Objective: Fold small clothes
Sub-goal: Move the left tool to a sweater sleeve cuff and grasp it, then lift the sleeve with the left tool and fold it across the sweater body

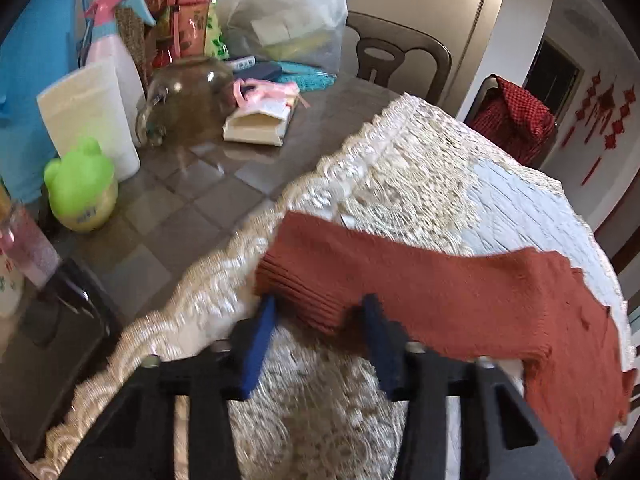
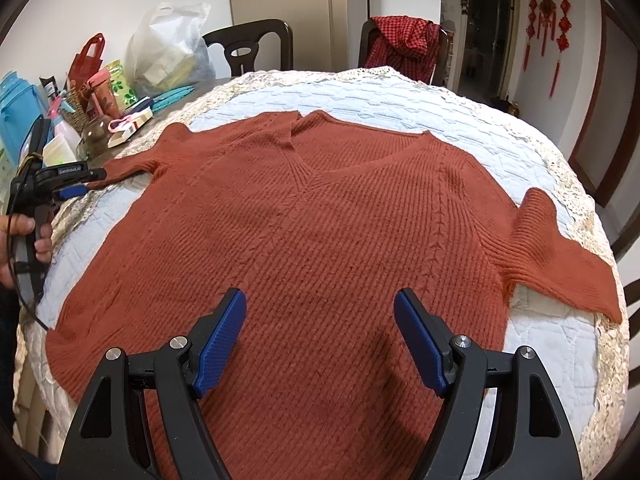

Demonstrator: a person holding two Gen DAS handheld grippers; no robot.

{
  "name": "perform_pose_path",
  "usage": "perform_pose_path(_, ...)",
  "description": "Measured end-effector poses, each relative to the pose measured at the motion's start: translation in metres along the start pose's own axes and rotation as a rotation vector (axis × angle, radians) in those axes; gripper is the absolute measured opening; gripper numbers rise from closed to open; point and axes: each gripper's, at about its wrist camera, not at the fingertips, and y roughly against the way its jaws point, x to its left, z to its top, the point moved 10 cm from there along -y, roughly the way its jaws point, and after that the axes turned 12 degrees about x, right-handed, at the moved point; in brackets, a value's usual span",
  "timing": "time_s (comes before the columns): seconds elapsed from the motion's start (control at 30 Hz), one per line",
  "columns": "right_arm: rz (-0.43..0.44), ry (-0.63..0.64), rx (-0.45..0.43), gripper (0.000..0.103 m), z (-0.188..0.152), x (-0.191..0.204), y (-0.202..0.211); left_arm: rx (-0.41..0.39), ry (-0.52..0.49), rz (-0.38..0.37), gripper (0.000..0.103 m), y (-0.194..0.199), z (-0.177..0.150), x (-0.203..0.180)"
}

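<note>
A rust-red knitted V-neck sweater lies flat, front up, on a quilted white cloth over the table. In the right wrist view, my left gripper sits at the end of the sweater's left sleeve, held by a hand. In the left wrist view, the left gripper has the ribbed sleeve cuff between its blue pads, which bear on both sides of it. My right gripper stands open over the sweater's lower body, with nothing between its fingers. The other sleeve lies spread toward the right edge.
Clutter fills the table's left side: a spray bottle, a glass jar, a green frog-shaped tub, a small open box and a white plastic bag. Two dark chairs stand behind, and one carries a red checked garment.
</note>
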Motion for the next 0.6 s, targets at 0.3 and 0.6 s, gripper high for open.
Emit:
perform_pose_path(0.3,0.018,-0.026,-0.008,0.076,0.001,-0.009,0.002,-0.062,-0.088,-0.185,0.012,0.047,0.019,-0.045)
perform_pose_path(0.6,0.050,-0.068,-0.027,0.076,-0.001,-0.017,0.009,-0.112,-0.392,-0.469,0.012,0.111,-0.003,-0.207)
